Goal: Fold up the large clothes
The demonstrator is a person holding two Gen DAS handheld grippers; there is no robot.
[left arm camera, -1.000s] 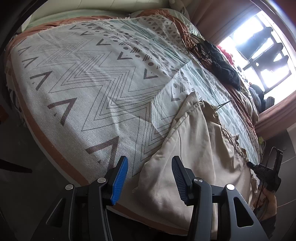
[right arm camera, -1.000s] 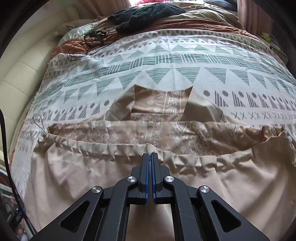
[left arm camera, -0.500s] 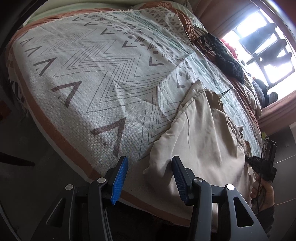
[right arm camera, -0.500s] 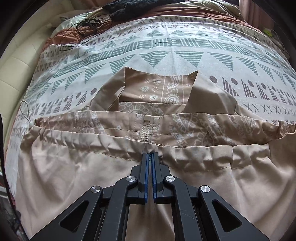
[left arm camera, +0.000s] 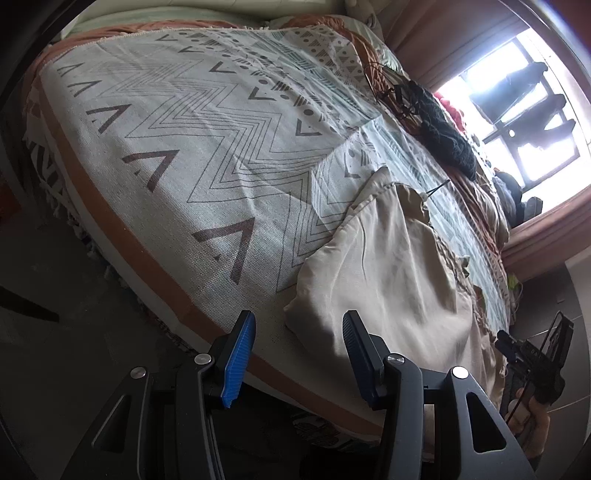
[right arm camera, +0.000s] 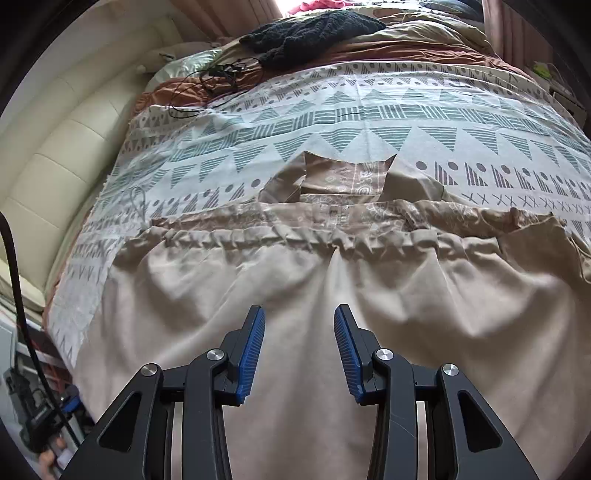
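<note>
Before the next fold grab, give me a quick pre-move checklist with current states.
1. Right gripper open, nothing held: ok.
2. Left gripper open, nothing held: ok.
3. Beige dress spread flat on the patterned bedspread: not ok, skirt rumpled.
4. Dress corner ahead of the left gripper, on the bed: ok.
5. Black cable and dark knit garment apart from the dress: ok.
6. Skirt hem position: cannot tell.

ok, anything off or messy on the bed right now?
Mostly the far side: a tangle of black cables and a dark knit garment lie loose on the patterned bedspread. The beige dress is rumpled, its near-left corner bunched. Both tools, left tool and right tool, are open, holding nothing.
</note>
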